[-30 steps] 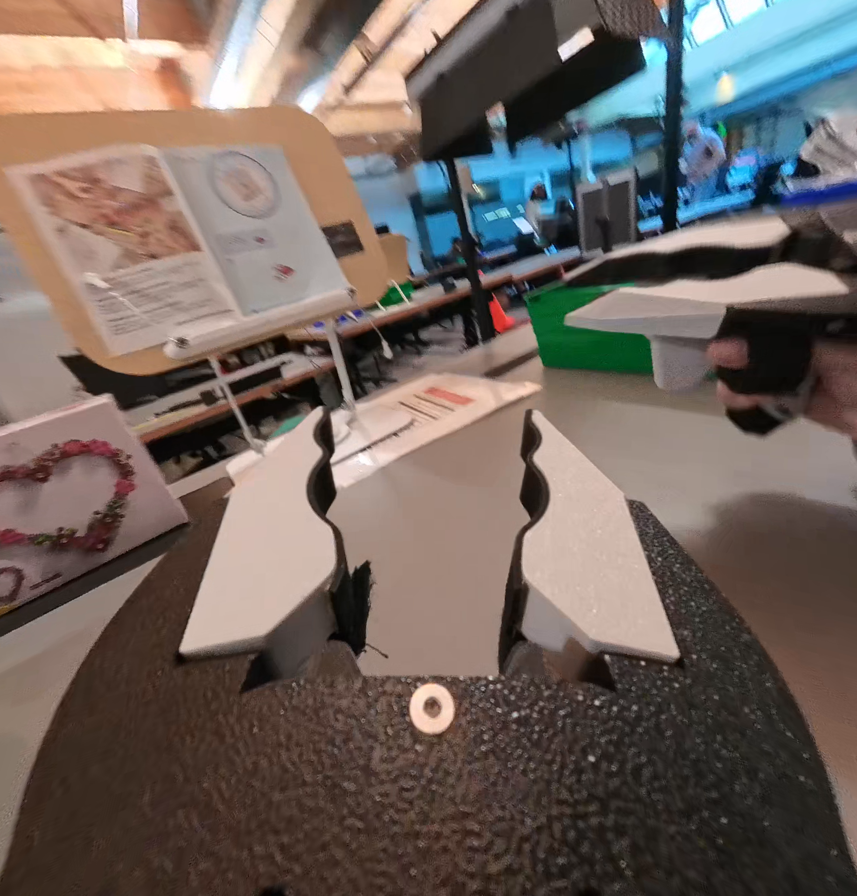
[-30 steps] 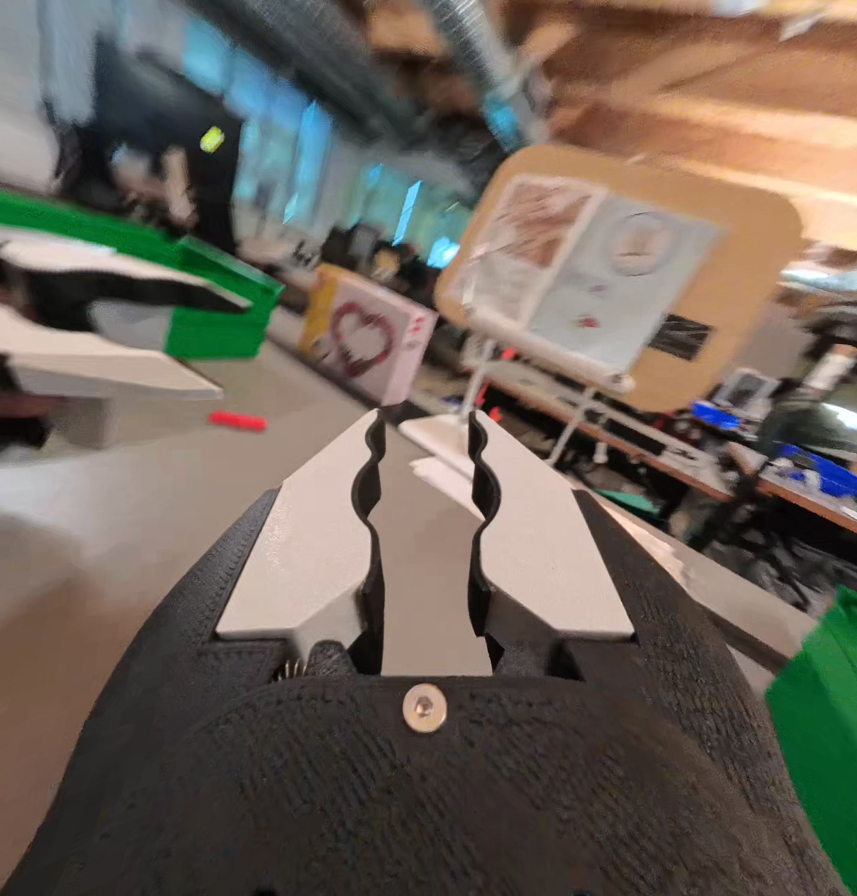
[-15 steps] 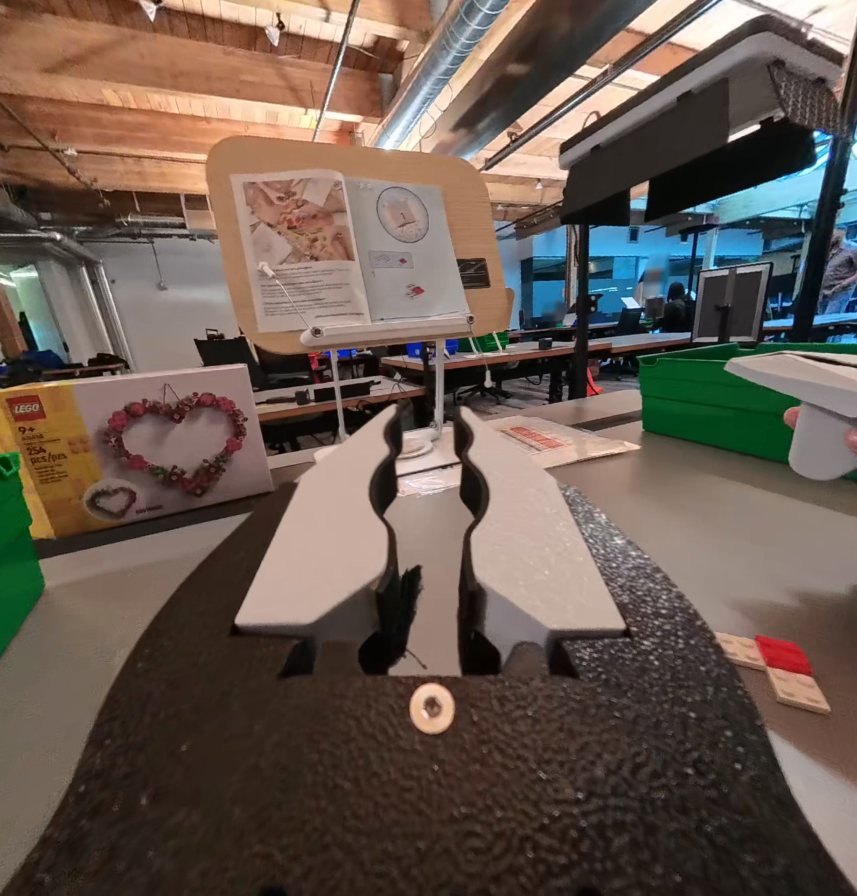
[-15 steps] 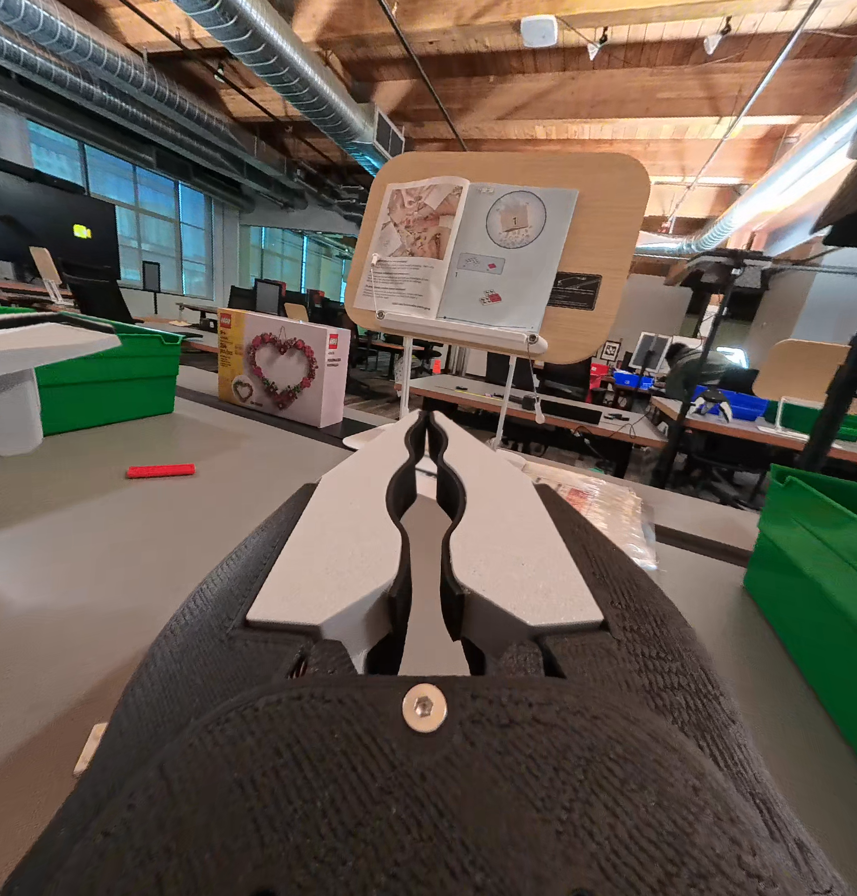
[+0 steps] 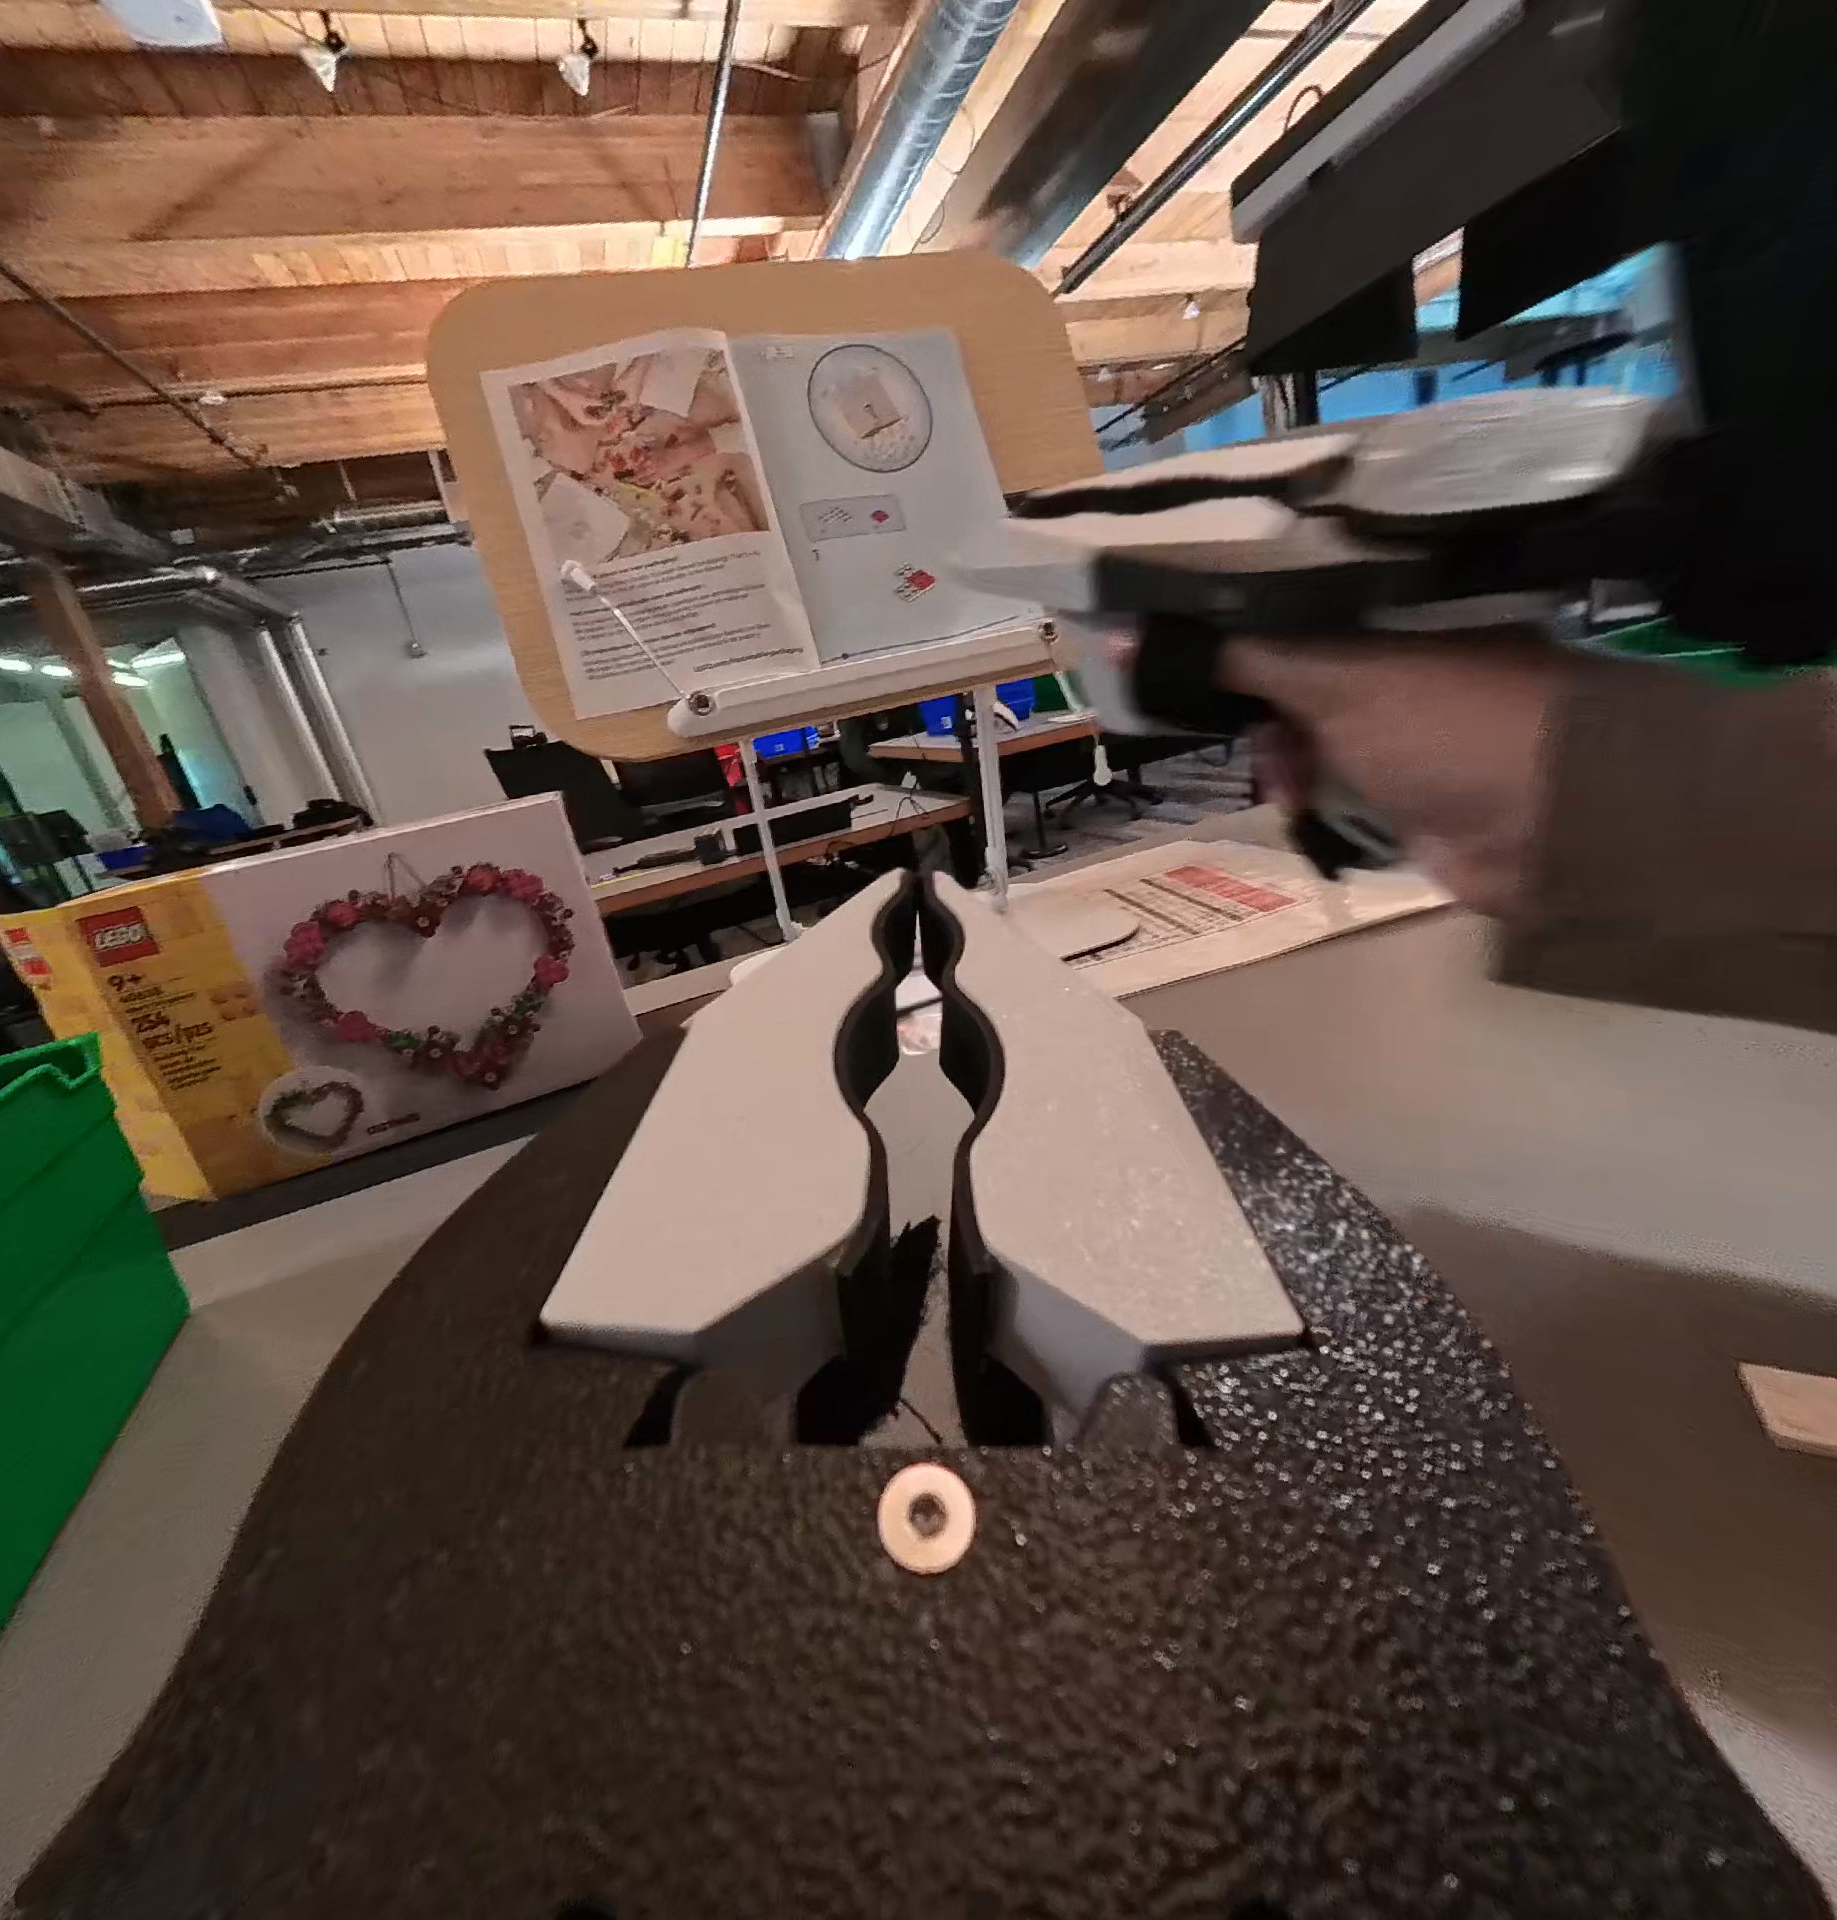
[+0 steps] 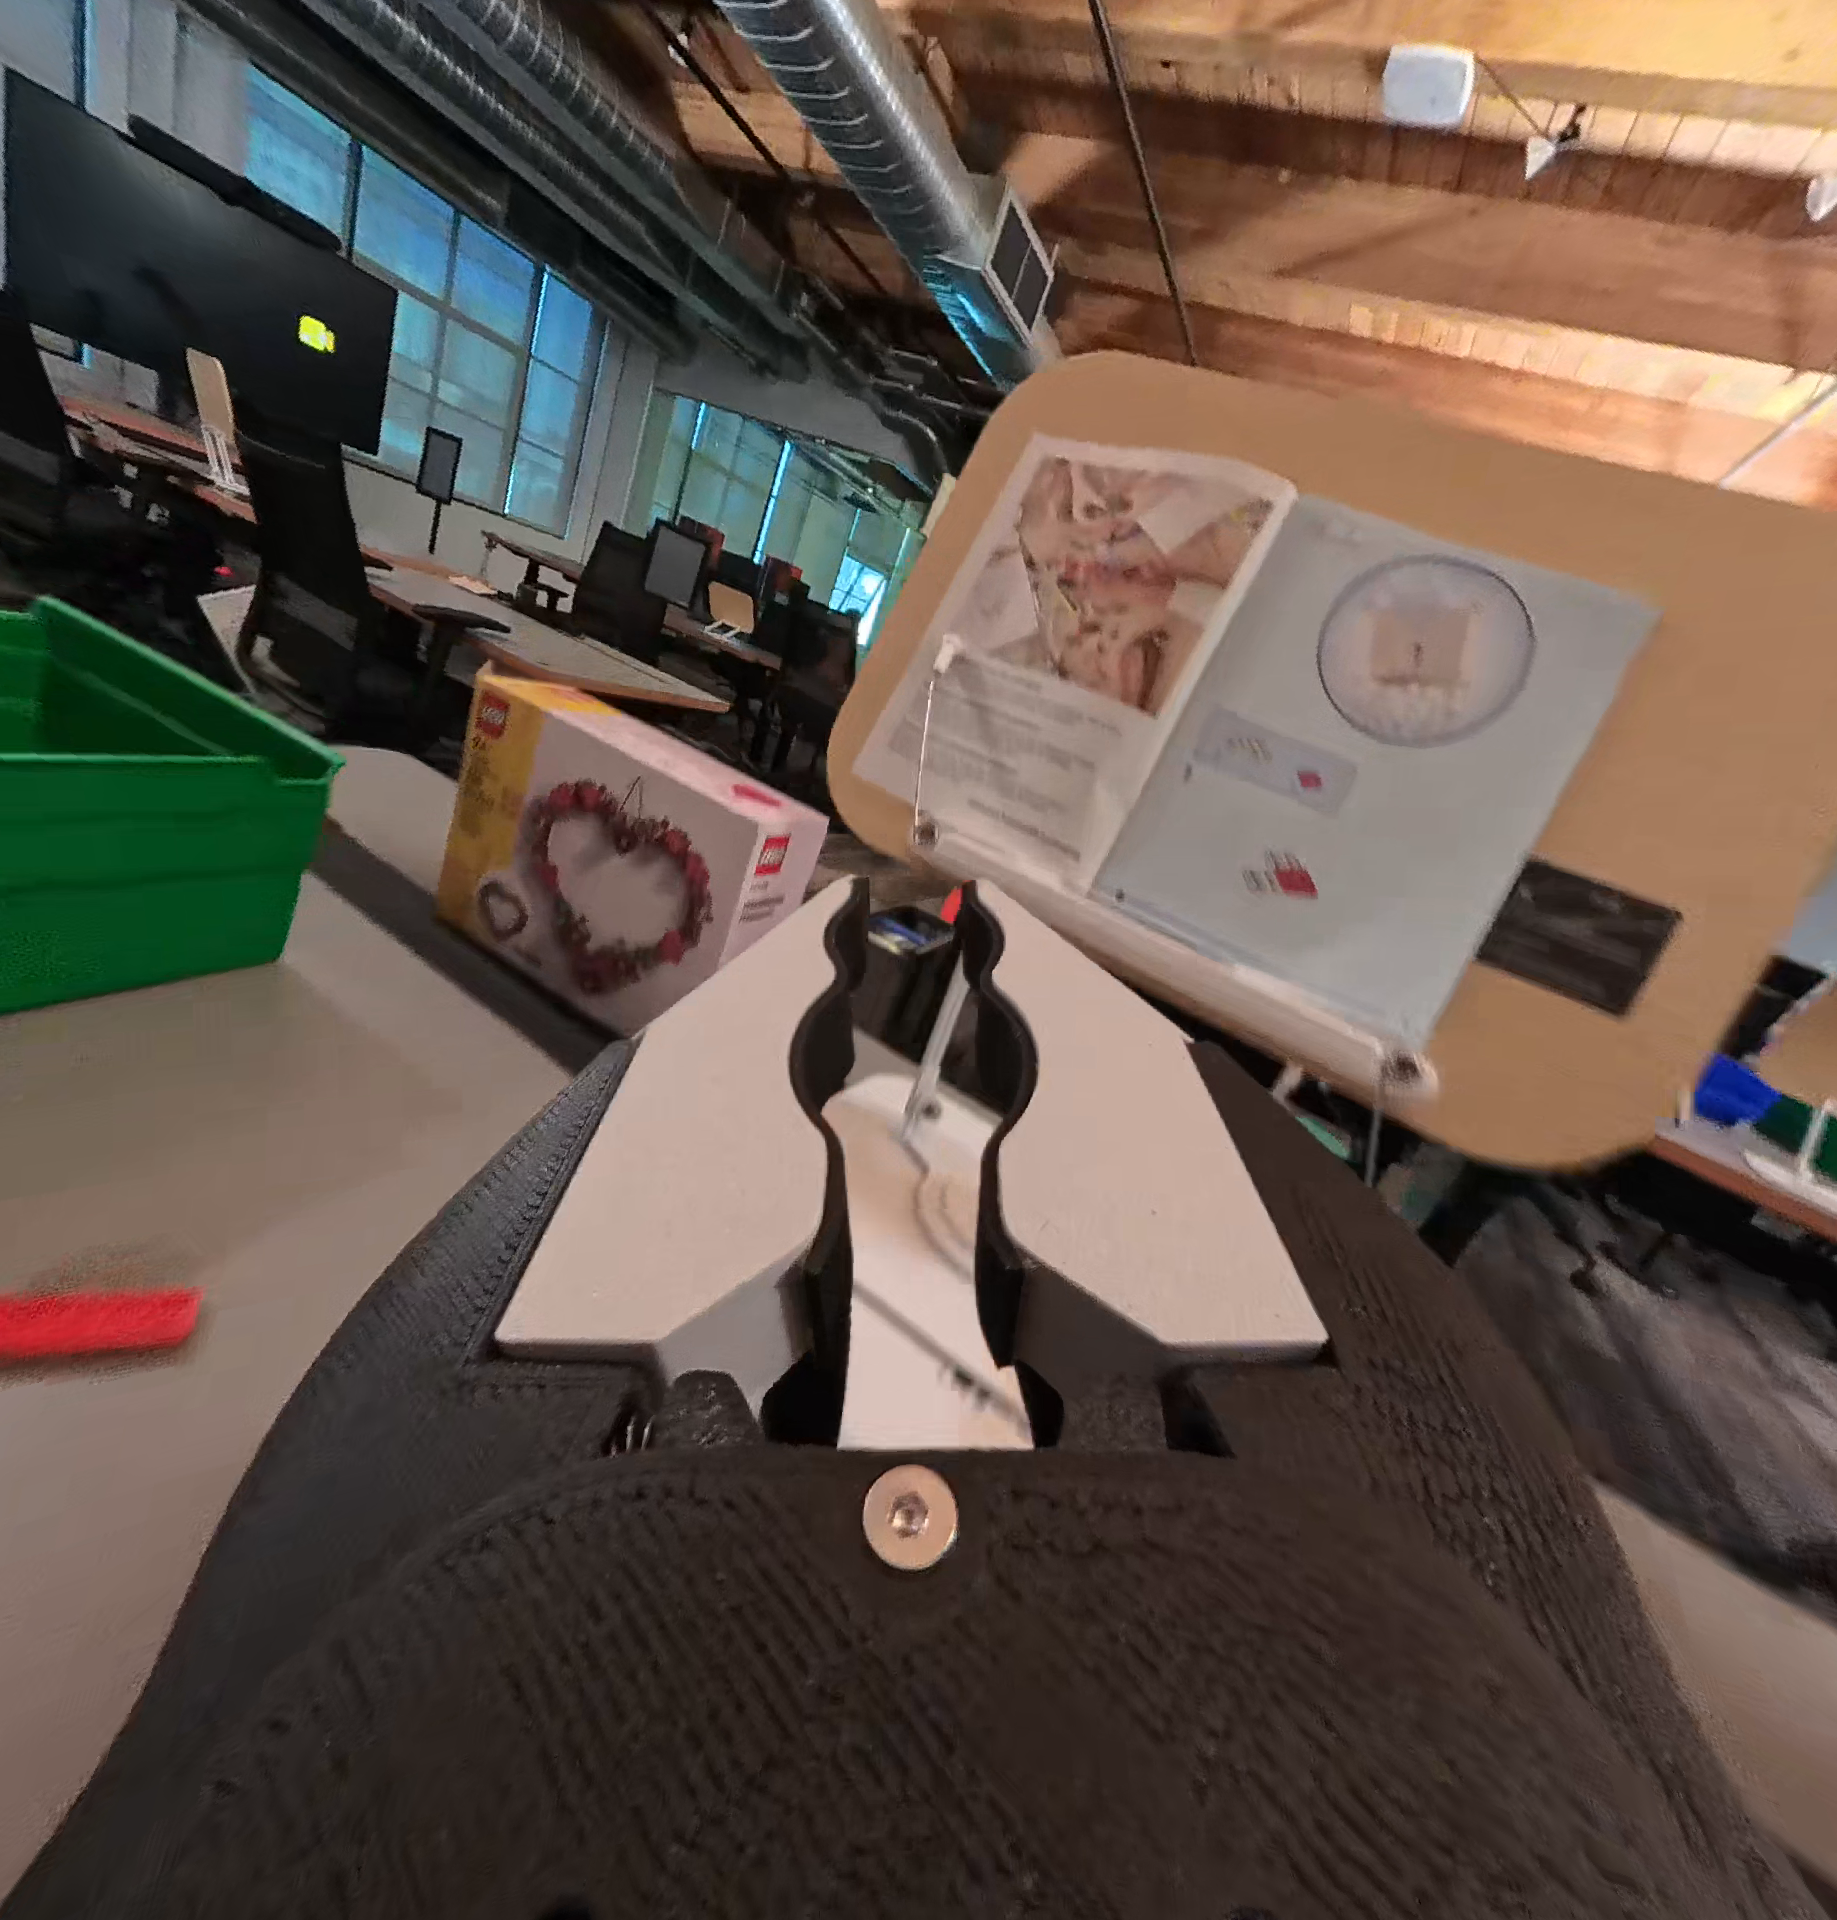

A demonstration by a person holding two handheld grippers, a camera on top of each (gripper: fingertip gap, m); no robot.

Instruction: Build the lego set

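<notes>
My left gripper (image 5: 919, 896) is shut and empty, held above the grey table and pointing at the open instruction booklet (image 5: 748, 509) on its wooden stand. My right gripper (image 6: 914, 899) is slightly open and empty. It points at the stand's white base (image 6: 914, 1143), with the booklet (image 6: 1257, 727) up to its right. In the left wrist view the right gripper (image 5: 1153, 530) shows blurred at upper right, in front of the booklet's right edge. A long red brick (image 6: 72, 1320) lies on the table at left. A tan plate (image 5: 1818, 1413) with a red piece lies at the right edge.
The set's box with a heart wreath picture (image 5: 353, 977) stands at the back left, also seen in the right wrist view (image 6: 623, 873). A green bin (image 5: 41, 1247) sits at far left (image 6: 114, 810). A clear bag with a printed sheet (image 5: 1205, 904) lies behind the stand. Across from one pair of fingers to the other is roughly 15 cm. The left tips stand about 15 cm off the long red brick (image 6: 72, 1320).
My left gripper went from wide open to shut. My right gripper closed, then parted a little. The right gripper rose and moved left across the left wrist view, in front of the booklet.
</notes>
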